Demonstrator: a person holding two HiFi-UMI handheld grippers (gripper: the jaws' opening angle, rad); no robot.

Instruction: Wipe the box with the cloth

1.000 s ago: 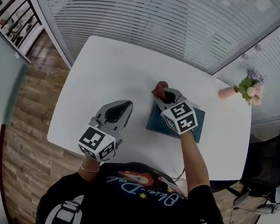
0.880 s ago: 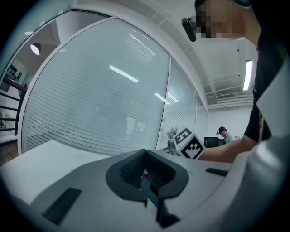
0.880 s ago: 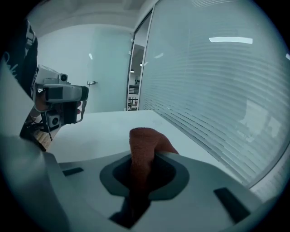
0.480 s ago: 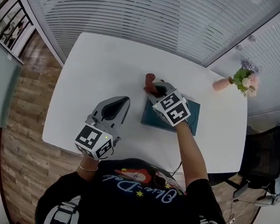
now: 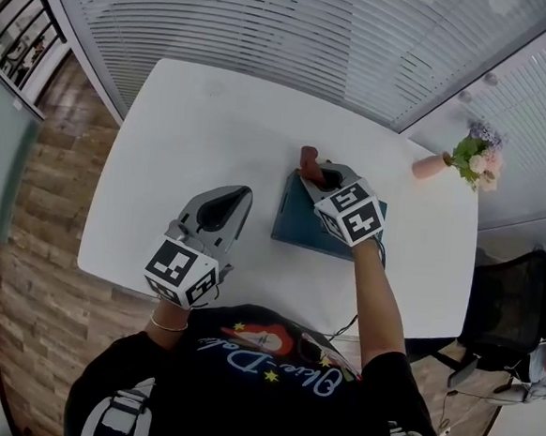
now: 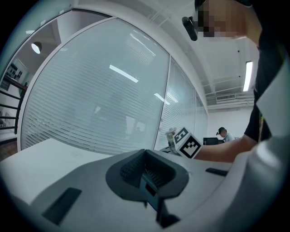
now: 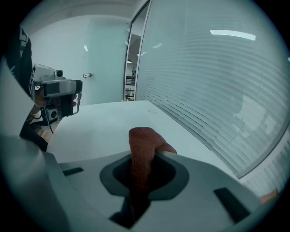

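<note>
Jaws together and empty, the left claw [image 5: 235, 198] hovers over the white tabletop [image 5: 181, 125], just left of the teal box [image 5: 296, 222]. At the box's far left corner, the right claw [image 5: 316, 172] is clamped on the reddish-brown cloth [image 5: 308, 156], which pokes out past the box's far edge. Well right of the box and beyond it stands a pink vase of flowers [image 5: 433, 165].
</note>
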